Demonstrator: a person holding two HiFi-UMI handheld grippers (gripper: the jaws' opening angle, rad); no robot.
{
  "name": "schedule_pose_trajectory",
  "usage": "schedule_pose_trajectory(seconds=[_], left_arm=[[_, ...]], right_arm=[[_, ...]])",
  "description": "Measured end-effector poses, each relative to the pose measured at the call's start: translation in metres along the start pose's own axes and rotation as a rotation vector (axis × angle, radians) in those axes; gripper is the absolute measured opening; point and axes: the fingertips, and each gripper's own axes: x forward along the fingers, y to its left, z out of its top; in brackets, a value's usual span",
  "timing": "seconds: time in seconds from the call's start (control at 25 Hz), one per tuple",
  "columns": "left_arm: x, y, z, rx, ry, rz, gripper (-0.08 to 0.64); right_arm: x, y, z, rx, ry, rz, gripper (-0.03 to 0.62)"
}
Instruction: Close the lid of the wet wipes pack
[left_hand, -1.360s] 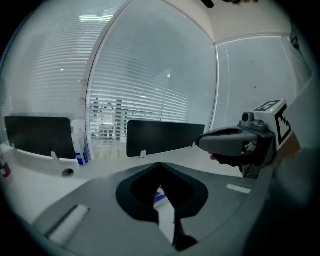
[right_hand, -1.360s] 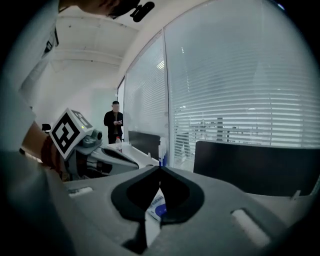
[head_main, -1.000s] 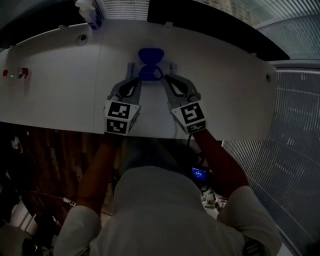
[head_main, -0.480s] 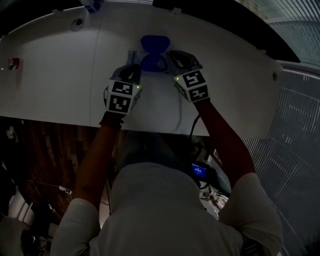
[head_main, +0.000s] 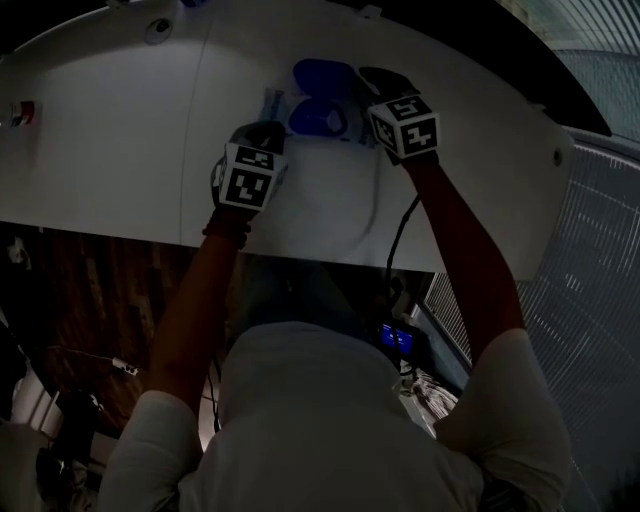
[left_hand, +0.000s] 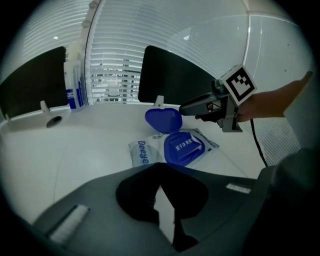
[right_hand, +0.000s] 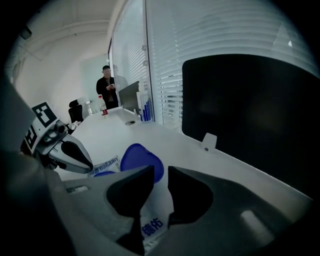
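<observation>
Lid (left_hand: 163, 120) open on the pack (left_hand: 140, 152), nothing done yet; right hand-held gripper (left_hand: 182, 108), jaws just opening, empty, by it; left hand-held gripper (right_hand: 89, 166) clenched, empty

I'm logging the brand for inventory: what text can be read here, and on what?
"Deey": blue letters on the wet wipes pack; the rest is hidden.
"德佑": blue, on the same pack, in the right gripper view.
White print on the pack's blue opening frame: too small to read.
</observation>
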Motion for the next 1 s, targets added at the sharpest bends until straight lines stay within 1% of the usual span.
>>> schedule_pose_trajectory(seconds=[0.16, 0.32, 0.48, 0.64, 0.76, 0.88, 1.0], left_arm=[[0.005, 0.004, -0.007, 0.005, 0.012, -0.001, 0.003], [0.009, 0.004, -0.01, 0.013, 0.01, -0.007, 0.003], [0.012, 0.003, -0.01, 0.017, 0.007, -0.015, 0.002], [0.014, 0.004, -0.012, 0.014, 0.017, -0.009, 0.003], [0.014, 0.003, -0.012, 0.014, 0.018, -0.007, 0.003], [0.015, 0.003, -0.011, 0.026, 0.012, -0.01, 0.003], [0.015, 0.006, -0.014, 0.016, 0.026, 0.001, 0.003]], right_arm=[[0.01, 0.002, -0.002, -0.007, 0.041, 0.056, 0.101], [0.016, 0.005, -0.003, 0.015, 0.058, 0.106, 0.103], [0.012, 0.009, 0.003, 0.018, 0.032, 0.141, 0.1], [-0.006, 0.02, 0.012, -0.013, -0.005, 0.182, 0.087], [-0.025, 0.036, 0.014, -0.055, -0.009, 0.245, 0.087], [-0.043, 0.056, 0.008, -0.096, 0.014, 0.332, 0.089], [-0.057, 0.072, 0.001, -0.105, 0.043, 0.411, 0.095]])
